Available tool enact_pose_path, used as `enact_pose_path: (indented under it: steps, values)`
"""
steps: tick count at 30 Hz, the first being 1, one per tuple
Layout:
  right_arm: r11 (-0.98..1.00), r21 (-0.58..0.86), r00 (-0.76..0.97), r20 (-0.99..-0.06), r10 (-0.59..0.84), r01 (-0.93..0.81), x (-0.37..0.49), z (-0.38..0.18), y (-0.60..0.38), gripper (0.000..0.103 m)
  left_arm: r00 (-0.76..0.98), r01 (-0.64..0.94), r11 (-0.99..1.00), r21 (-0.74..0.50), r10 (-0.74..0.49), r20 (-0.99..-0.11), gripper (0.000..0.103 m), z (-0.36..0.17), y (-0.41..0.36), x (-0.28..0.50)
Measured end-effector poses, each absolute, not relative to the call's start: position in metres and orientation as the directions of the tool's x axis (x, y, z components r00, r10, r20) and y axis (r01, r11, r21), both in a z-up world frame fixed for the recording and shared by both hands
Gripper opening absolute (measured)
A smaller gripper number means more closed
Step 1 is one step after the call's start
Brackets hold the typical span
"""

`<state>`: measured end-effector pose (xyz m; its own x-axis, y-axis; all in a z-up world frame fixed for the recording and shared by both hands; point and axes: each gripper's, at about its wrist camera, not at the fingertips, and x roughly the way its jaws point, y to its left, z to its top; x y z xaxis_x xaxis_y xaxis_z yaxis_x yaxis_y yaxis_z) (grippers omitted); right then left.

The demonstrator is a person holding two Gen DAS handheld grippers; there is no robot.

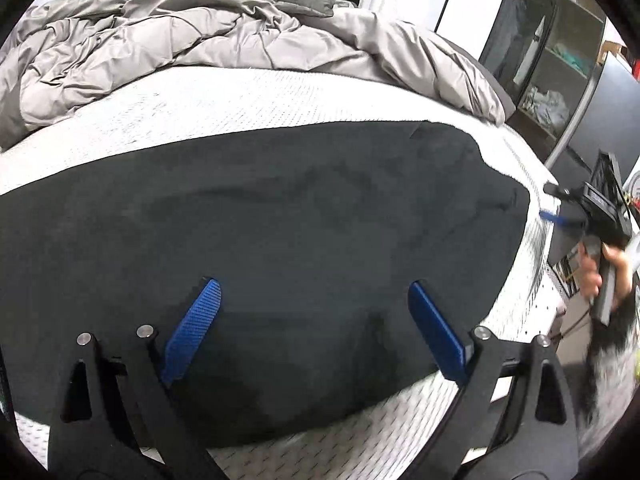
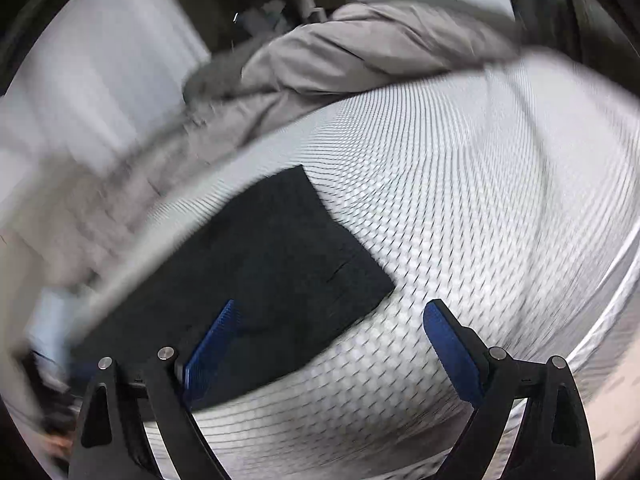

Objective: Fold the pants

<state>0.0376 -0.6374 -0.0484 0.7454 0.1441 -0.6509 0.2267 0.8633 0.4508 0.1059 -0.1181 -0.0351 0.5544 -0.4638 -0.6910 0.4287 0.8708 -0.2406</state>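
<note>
Here the black pants [image 1: 260,248] lie flat on the white mattress [image 1: 200,108]. The left gripper [image 1: 314,300] has its fingers spread wide, with pants between them. The right gripper [image 2: 332,320] is spread too, over the pants' edge, holding nothing.

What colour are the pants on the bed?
Black pants, seen best from the left wrist camera.

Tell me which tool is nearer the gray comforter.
Probably left, though neither is close. The left tool hangs open over the black pants, facing the gray comforter across the mattress. The right tool, also open, sits off the pants' end at the mattress edge.
</note>
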Motion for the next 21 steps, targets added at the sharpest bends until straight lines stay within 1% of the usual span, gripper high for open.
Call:
enact_pose_path:
  steps: [1, 2, 4, 6, 7, 8, 9, 10, 12, 13, 14, 16, 17, 19, 21]
  values:
    - [0.823, 0.524, 0.745, -0.635, 0.204, 0.221, 0.037, -0.054, -0.643, 0.095, 0.548, 0.431, 0.868, -0.247, -0.469, -0.692, 0.094, -0.038, -0.126, 0.109]
    - [0.8, 0.559, 0.741, -0.628, 0.238, 0.217, 0.044, -0.06, -0.644, 0.095, 0.539, 0.432, 0.87, -0.239, -0.461, -0.705, 0.094, -0.042, -0.136, 0.111]
    - [0.733, 0.65, 0.733, -0.595, 0.329, 0.199, 0.057, -0.075, -0.653, 0.091, 0.52, 0.451, 0.878, -0.161, -0.405, -0.752, 0.094, -0.054, -0.159, 0.112]
    - [0.691, 0.702, 0.728, -0.564, 0.391, 0.173, 0.076, -0.087, -0.652, 0.091, 0.535, 0.471, 0.881, -0.054, -0.333, -0.776, 0.095, -0.062, -0.177, 0.109]
    - [0.689, 0.706, 0.73, -0.558, 0.395, 0.167, 0.079, -0.088, -0.648, 0.091, 0.549, 0.476, 0.879, -0.027, -0.321, -0.771, 0.095, -0.063, -0.181, 0.107]
    - [0.686, 0.708, 0.736, -0.552, 0.392, 0.166, 0.087, -0.089, -0.649, 0.091, 0.546, 0.479, 0.877, -0.042, -0.335, -0.768, 0.095, -0.062, -0.181, 0.107]
    - [0.69, 0.703, 0.749, -0.547, 0.373, 0.17, 0.098, -0.088, -0.643, 0.088, 0.539, 0.476, 0.878, -0.058, -0.343, -0.769, 0.095, -0.063, -0.181, 0.108]
    - [0.701, 0.691, 0.757, -0.551, 0.352, 0.177, 0.109, -0.088, -0.643, 0.083, 0.528, 0.474, 0.876, -0.089, -0.364, -0.767, 0.095, -0.063, -0.177, 0.11]
    - [0.742, 0.641, 0.772, -0.567, 0.288, 0.194, 0.125, -0.084, -0.636, 0.049, 0.52, 0.471, 0.873, -0.13, -0.394, -0.758, 0.095, -0.062, -0.169, 0.111]
    - [0.756, 0.623, 0.77, -0.577, 0.272, 0.199, 0.137, -0.084, -0.636, 0.043, 0.52, 0.464, 0.874, -0.141, -0.398, -0.755, 0.095, -0.061, -0.164, 0.111]
    - [0.773, 0.6, 0.769, -0.587, 0.253, 0.204, 0.143, -0.082, -0.631, 0.033, 0.524, 0.455, 0.877, -0.157, -0.406, -0.748, 0.095, -0.059, -0.156, 0.11]
    - [0.805, 0.557, 0.778, -0.591, 0.211, 0.205, 0.146, -0.073, -0.622, 0.025, 0.538, 0.436, 0.883, -0.175, -0.411, -0.736, 0.095, -0.053, -0.141, 0.11]
    - [0.819, 0.54, 0.789, -0.582, 0.197, 0.193, 0.145, -0.065, -0.615, 0.019, 0.548, 0.419, 0.89, -0.179, -0.406, -0.732, 0.095, -0.051, -0.131, 0.109]
    - [0.844, 0.515, 0.821, -0.54, 0.184, 0.15, 0.137, -0.043, -0.596, 0.017, 0.565, 0.383, 0.905, -0.183, -0.387, -0.729, 0.095, -0.045, -0.113, 0.11]
    - [0.866, 0.495, 0.847, -0.49, 0.207, 0.075, 0.135, -0.021, -0.563, 0.016, 0.584, 0.344, 0.919, -0.194, -0.371, -0.722, 0.095, -0.041, -0.094, 0.109]
